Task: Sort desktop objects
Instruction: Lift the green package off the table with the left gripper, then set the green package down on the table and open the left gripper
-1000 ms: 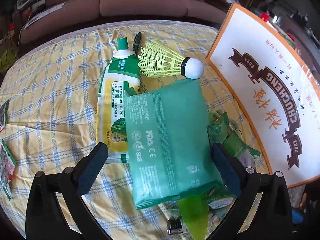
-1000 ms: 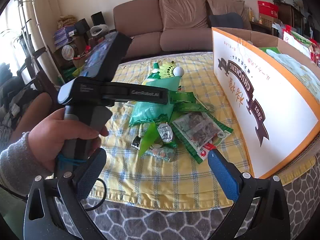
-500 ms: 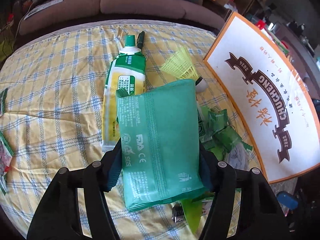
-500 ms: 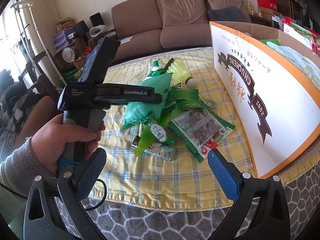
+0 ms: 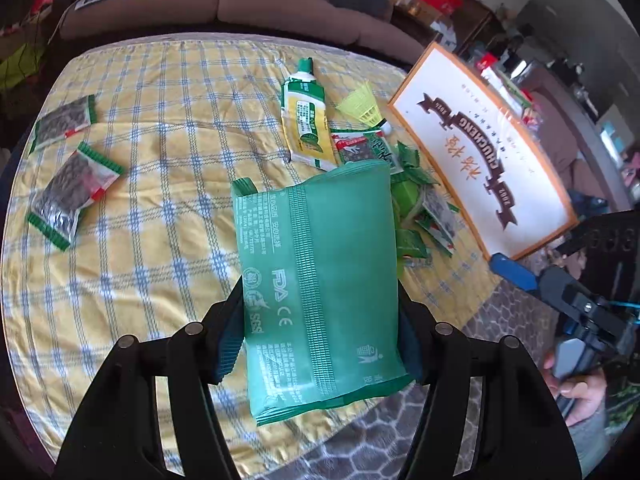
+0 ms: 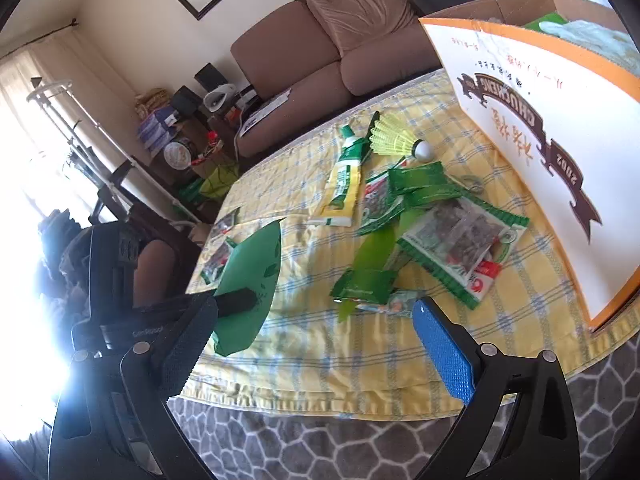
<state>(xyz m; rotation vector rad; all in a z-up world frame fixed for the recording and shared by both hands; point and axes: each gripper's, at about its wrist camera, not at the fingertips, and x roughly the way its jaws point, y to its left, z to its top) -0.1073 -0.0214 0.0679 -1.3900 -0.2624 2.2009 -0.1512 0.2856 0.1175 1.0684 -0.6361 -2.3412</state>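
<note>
- Left gripper (image 5: pixel 320 340) is clamped across the lower part of the green pack (image 5: pixel 320 272), which hangs lifted above the checked cloth (image 5: pixel 152 200), left of the orange-edged box (image 5: pixel 492 160).
- Right gripper (image 6: pixel 316 344) hovers wide open — empty — near the cloth's front edge.
- Keep the squeeze steady; the soft pack could slip — carry it level to its pile.

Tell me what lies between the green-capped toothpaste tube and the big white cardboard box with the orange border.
A yellow plastic shuttlecock with a white tip lies between the toothpaste tube and the cardboard box, seen best in the right wrist view.
</note>
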